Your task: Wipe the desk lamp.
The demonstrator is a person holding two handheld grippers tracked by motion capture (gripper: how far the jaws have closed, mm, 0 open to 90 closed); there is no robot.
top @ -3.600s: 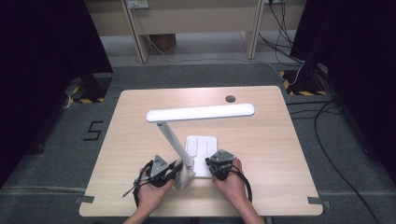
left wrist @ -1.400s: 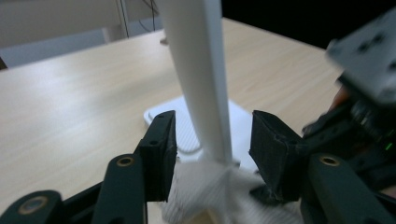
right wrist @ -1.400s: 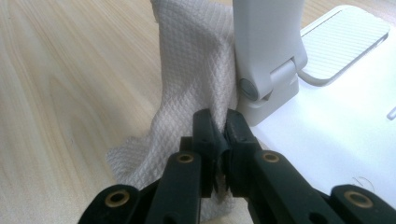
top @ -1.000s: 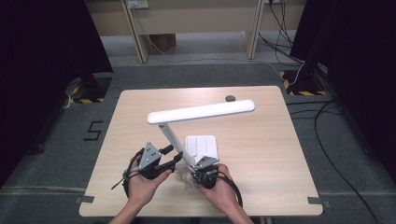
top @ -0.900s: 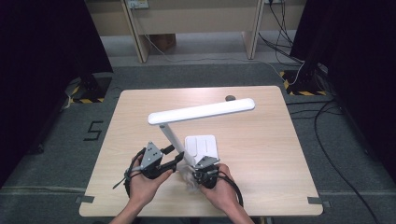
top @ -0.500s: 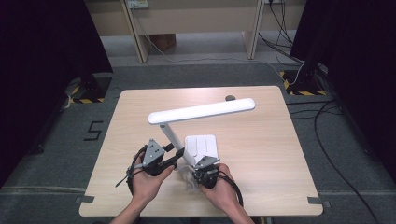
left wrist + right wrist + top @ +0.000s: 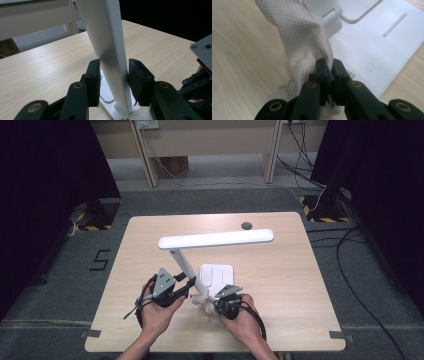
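Left claw (image 7: 112,80) has just been closing around the white lamp stem (image 7: 110,50) — one pad touching, the other just clear. Right claw (image 7: 328,68) pinches a cloth (image 7: 304,42) beside the lamp base (image 7: 216,274) near the bench's (image 7: 300,285) front edge — the lamp head (image 7: 216,239) overhangs both.

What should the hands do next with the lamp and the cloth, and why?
Probably close the left gripper the rest of the way on the lamp arm: its jaws, just closing, flank the arm, with a gap on the right. That steadies the lamp so the right gripper, shut on the cloth, can wipe the base.
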